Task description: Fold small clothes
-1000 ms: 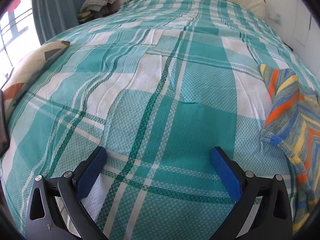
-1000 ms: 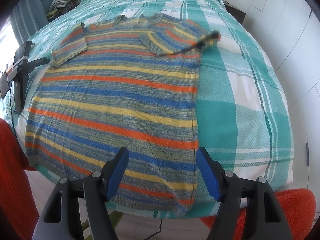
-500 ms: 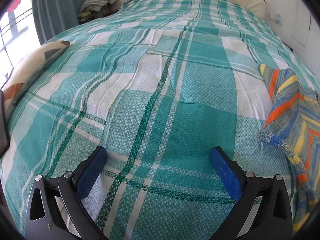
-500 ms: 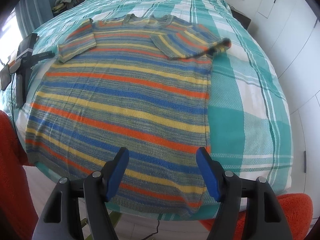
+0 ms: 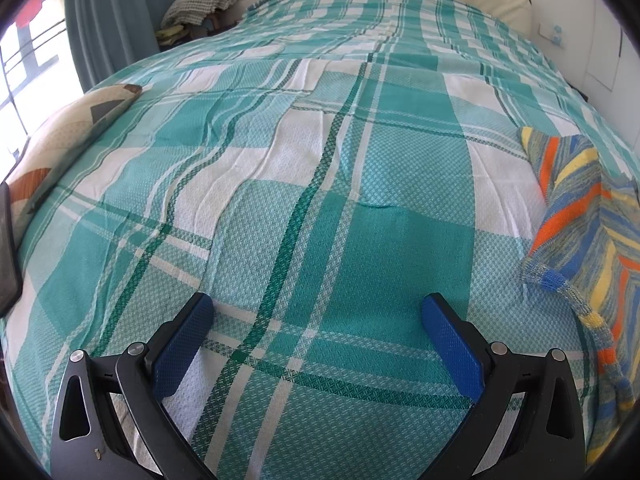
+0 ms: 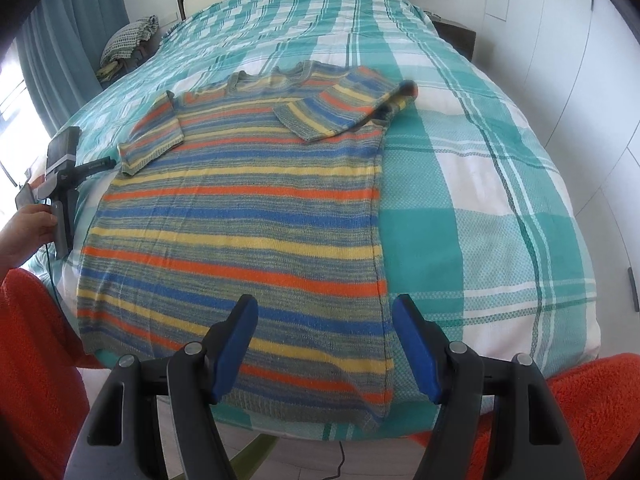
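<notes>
Over on the left, the left gripper hangs above bare teal-and-white plaid bedspread, blue pads spread wide with nothing but cloth pattern showing between them; whether the tips rest on the cover can't be told. At the right edge of that view, one sleeve of the striped sweater just creeps in, well clear of the pads. A patterned pillow sits far left by the window.

Swing to the right wrist view: at its left edge a hand grips the handle of that left gripper, which sits beside the sweater's left sleeve. Then the sweater itself, spread flat on the bedspread, neck towards the headboard, hem at the near edge of the bed. Its left sleeve lies angled down along the body; its right sleeve is folded across the chest. Orange fleece sleeves frame the bottom corners.

Nearest the camera, the right gripper is pitched down over the hem, jaws apart and empty, the sweater's right side seam running between the two pads in the picture. No pad presses on the knit.
</notes>
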Demonstrator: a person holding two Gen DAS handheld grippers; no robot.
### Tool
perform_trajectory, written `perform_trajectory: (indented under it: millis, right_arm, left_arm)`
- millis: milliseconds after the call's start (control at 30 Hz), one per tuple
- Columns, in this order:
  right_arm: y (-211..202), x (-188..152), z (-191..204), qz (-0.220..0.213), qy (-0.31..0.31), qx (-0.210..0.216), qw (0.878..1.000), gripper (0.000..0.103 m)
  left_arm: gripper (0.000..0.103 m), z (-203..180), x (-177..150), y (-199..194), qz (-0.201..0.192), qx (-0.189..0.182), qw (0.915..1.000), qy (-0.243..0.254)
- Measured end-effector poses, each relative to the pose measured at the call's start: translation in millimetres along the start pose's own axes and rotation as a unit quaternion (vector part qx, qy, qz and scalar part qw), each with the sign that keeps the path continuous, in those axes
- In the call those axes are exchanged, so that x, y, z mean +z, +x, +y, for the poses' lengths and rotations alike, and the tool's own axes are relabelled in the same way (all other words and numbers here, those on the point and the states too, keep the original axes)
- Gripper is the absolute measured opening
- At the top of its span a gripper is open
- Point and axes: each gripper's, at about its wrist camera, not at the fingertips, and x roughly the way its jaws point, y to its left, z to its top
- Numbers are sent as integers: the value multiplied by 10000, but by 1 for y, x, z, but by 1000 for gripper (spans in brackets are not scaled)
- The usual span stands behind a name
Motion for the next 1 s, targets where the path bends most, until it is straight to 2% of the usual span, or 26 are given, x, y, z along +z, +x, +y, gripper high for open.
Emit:
perform_trajectory:
  millis: [200,367,433,533,600,667,733,800,867,1000]
  right_arm:
    - [-5,-4,-11,-92,217,122,9996,69]
    - [-6,-4,-14,-146,238,222,9994,69]
    - [-5,-4,-17,-134,289,262,9991,69]
    - [-8,5,-28,-130,345,317,9988,69]
    - [-13,23,-38,-180,68,255,9995,69]
    - [-17,52,-47,-343,-419,-154,9984,69]
    - [-16,87,-57,-536,-764,-473,9945,72]
    - [-5,123,-63,-584,-958,-521,9923,74]
    - [15,153,-55,-547,-1188,-409,9906,74]
    - [77,181,-5,-144,-1910,288,9811,74]
  left_arm:
    - [103,-1,1,3,23,-33,10000,-38]
    - [102,0,3,-4,230,-63,9997,-11]
    - [101,2,-1,-22,328,-21,9993,-200]
    - [102,0,-12,-75,169,-293,9988,-351]
    - [102,-8,-22,-111,-8,-582,9980,-262]
    - [102,-19,-36,-135,-180,-793,9966,-150]
    - [102,-31,-53,-142,-254,-763,9967,-54]
    - [102,-41,-67,-136,-262,-640,9976,86]
    - [102,-49,-72,-124,-122,-536,9979,330]
    - [102,-55,-70,-119,-343,-370,9973,533]
